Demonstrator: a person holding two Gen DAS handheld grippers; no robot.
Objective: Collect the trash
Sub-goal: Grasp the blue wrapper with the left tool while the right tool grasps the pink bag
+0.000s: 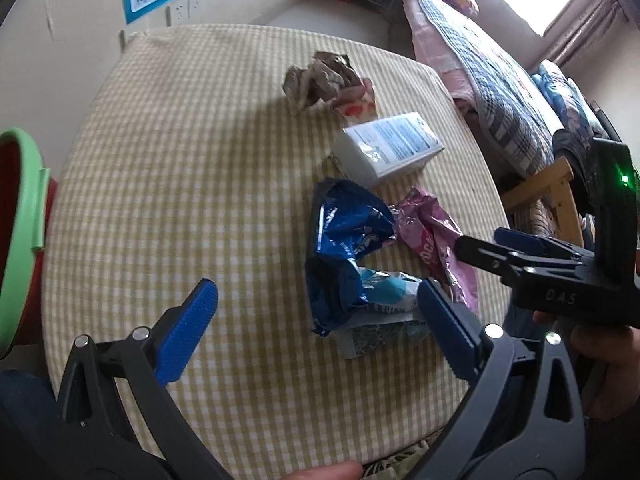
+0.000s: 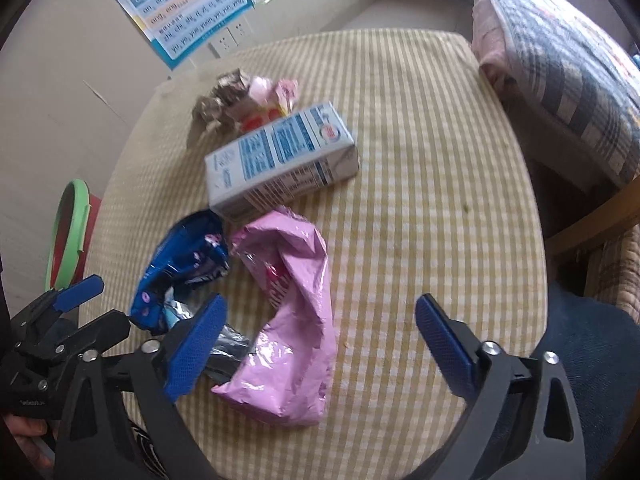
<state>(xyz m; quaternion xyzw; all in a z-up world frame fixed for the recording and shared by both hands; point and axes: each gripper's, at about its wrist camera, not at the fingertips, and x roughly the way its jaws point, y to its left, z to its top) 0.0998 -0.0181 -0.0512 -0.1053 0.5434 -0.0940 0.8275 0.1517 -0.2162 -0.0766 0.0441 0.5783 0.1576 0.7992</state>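
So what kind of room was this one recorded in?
Most likely a bedroom at home: a bed with a patchwork quilt stands beside the gingham-covered table, and a pinyin learning chart hangs on the wall above sockets.

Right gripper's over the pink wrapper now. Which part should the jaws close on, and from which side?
Take the pink wrapper from above, on its raised, creased middle band, where the folds stand up off the checked tablecloth; the flat end nearest the camera offers little to pinch. The right gripper is open and already straddles it. Stay clear of the blue wrapper that lies against its left side.
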